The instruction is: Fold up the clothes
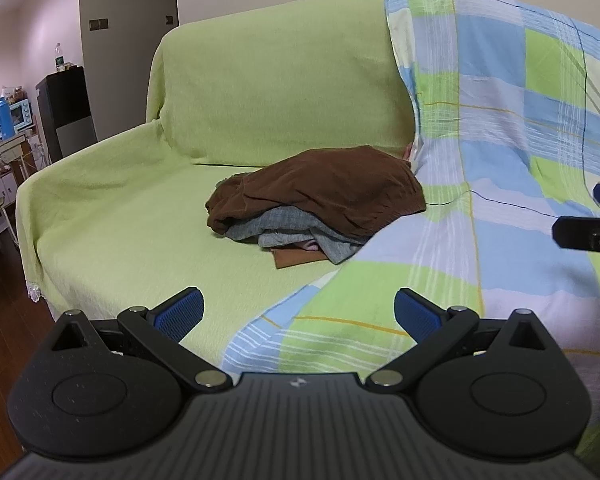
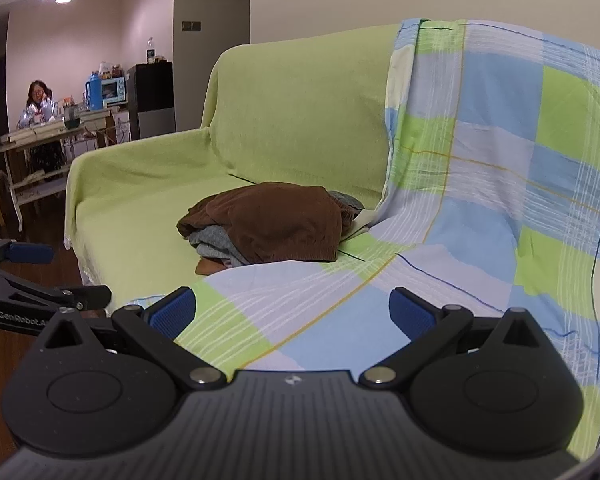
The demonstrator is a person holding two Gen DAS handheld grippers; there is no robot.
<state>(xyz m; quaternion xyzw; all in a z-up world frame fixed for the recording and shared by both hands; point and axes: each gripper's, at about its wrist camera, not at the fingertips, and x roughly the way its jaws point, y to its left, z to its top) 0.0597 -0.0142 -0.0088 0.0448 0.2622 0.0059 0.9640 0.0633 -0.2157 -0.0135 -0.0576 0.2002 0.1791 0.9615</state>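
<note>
A pile of clothes lies on the sofa seat: a brown garment (image 1: pixel 324 190) on top of grey ones (image 1: pixel 296 232). The pile also shows in the right wrist view (image 2: pixel 272 222). My left gripper (image 1: pixel 299 314) is open and empty, above the seat's front edge, well short of the pile. My right gripper (image 2: pixel 292 312) is open and empty over the checked sheet (image 2: pixel 480 208), to the right of the pile. The right gripper's fingers (image 1: pixel 588 232) show at the left wrist view's right edge. The left gripper's fingers (image 2: pixel 32 254) show at the right wrist view's left edge.
The sofa (image 1: pixel 260 92) has a light green cover; a blue, green and white checked sheet (image 1: pixel 500 140) drapes its right half. Wooden floor (image 1: pixel 4 320) lies left. A table (image 2: pixel 40 136), a seated person (image 2: pixel 38 104) and a black fridge (image 2: pixel 150 96) stand at the back left.
</note>
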